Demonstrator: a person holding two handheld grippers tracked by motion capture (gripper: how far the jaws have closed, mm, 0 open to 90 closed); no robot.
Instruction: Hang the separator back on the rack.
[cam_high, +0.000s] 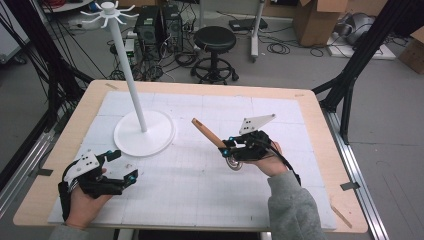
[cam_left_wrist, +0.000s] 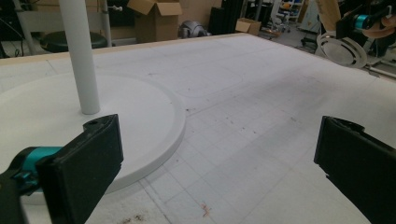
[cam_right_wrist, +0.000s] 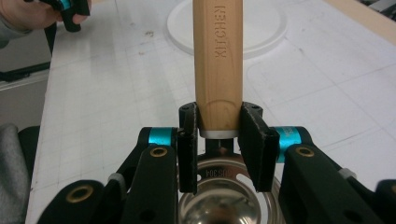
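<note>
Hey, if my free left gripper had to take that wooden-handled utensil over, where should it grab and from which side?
Probably the bare upper wooden handle, from the stand side: it slants up clear of the table, while the right gripper clamps its lower end, near the metal bowl.

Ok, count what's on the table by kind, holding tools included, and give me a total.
White hook stand: 1
Wooden-handled metal utensil: 1
Handheld tools: 2, the left tool open and the right tool shut on the utensil
Total: 4
</note>
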